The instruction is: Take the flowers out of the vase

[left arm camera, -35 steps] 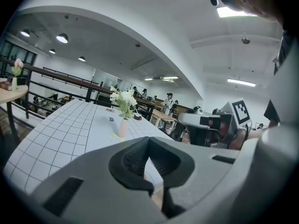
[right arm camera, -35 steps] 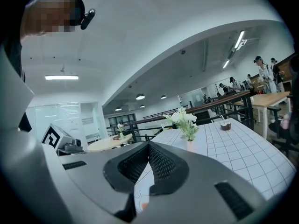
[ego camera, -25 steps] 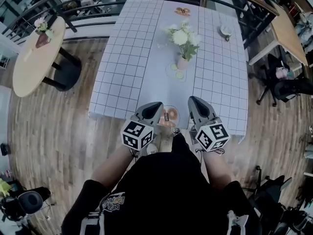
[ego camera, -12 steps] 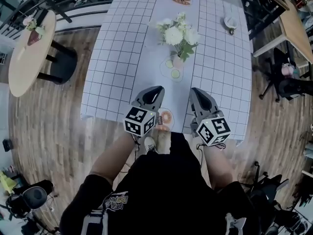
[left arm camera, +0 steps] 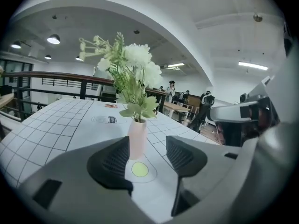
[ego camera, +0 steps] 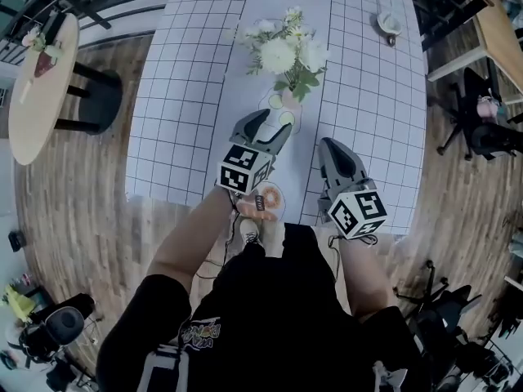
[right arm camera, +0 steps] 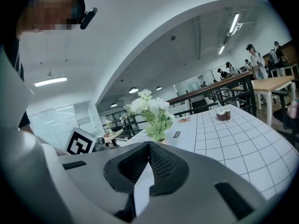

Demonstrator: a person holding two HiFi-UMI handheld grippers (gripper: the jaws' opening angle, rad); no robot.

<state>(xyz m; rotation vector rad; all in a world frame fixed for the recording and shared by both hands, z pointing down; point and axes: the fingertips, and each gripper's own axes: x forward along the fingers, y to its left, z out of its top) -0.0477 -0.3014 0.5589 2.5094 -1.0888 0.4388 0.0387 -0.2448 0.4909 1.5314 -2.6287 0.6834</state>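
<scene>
Left gripper view: left gripper (left arm camera: 147,154) jaws wide apart, just been opening, nothing between pads. Pink vase (left arm camera: 137,139) at 12 o'clock, beyond tips, untouched. Flowers (left arm camera: 133,71) upright in it, stems vertical.

Head view: left gripper nearer. Right gripper (ego camera: 331,147) closed, empty, at vase's 5 o'clock. Green disc (left arm camera: 139,170) on desk (ego camera: 368,96) before vase; likely no obstacle.
</scene>
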